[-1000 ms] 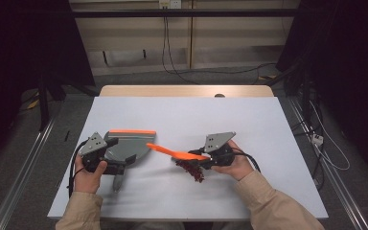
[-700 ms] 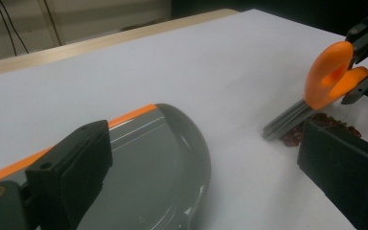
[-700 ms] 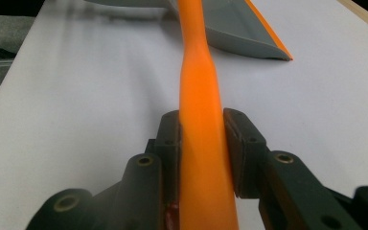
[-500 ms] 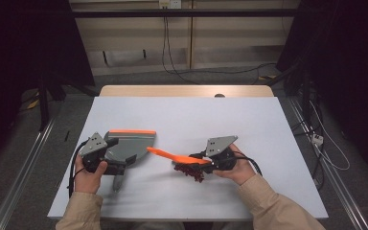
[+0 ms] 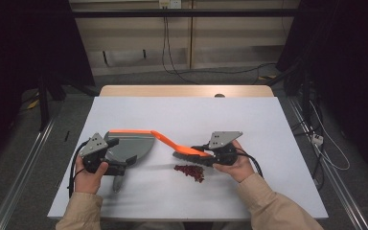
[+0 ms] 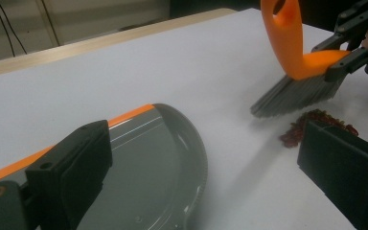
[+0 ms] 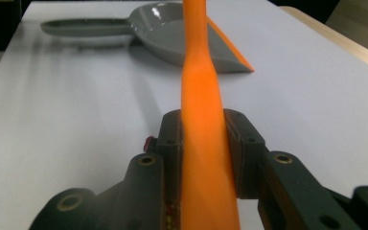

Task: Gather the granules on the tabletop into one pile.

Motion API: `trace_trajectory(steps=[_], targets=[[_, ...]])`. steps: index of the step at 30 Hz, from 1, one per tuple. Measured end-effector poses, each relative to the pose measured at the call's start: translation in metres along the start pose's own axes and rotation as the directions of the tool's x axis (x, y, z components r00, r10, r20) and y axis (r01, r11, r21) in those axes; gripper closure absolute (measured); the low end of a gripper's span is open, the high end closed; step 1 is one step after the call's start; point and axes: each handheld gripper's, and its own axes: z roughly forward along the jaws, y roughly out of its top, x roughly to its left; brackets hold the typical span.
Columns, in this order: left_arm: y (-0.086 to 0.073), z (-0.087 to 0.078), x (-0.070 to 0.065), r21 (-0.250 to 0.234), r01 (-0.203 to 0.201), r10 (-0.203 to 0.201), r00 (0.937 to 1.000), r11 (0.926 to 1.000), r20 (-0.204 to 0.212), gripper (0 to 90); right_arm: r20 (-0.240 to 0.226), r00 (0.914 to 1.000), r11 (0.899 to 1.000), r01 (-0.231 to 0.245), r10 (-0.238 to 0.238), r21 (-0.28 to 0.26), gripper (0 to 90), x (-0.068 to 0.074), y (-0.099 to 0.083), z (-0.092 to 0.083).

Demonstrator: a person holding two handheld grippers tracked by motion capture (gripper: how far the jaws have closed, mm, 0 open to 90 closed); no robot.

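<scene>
Clamping orange brush (image 5: 184,149) in right gripper (image 5: 210,155), left gripper (image 6: 206,177) open by grey dustpan (image 6: 158,167)

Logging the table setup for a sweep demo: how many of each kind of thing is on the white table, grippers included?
Dustpan: 1
Brush: 1
Pile of red bits: 1
Grippers: 2, left gripper and right gripper
Total: 5

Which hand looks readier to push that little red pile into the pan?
The right. Its gripper is clamped on the orange brush, whose bristles sit right beside the red pile. The left gripper is by the grey dustpan, its jaws open, so it probably just keeps that in place.
</scene>
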Motion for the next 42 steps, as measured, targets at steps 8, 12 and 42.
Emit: trace_trajectory(steps=[8, 12, 42], targets=[[0.0, 0.0, -0.002, 0.023, -0.009, 0.009, 1.0, 0.9997, -0.001, 4.7, 0.054, 0.9977, 0.999, -0.038, 0.04, -0.023, 70.9, -0.005, 0.002, -0.013], [-0.001, -0.002, -0.005, 0.036, -0.026, 0.026, 0.9997, 0.999, -0.002, 4.9, 0.082, 0.9944, 0.997, -0.064, 0.067, -0.037, 70.9, -0.005, -0.001, -0.024], [-0.034, -0.007, -0.016, 0.199, -0.017, 0.038, 0.994, 0.9799, -0.102, 5.6, 0.143, 0.9765, 0.986, -0.152, 0.161, -0.072, 71.0, 0.002, -0.022, -0.056]])
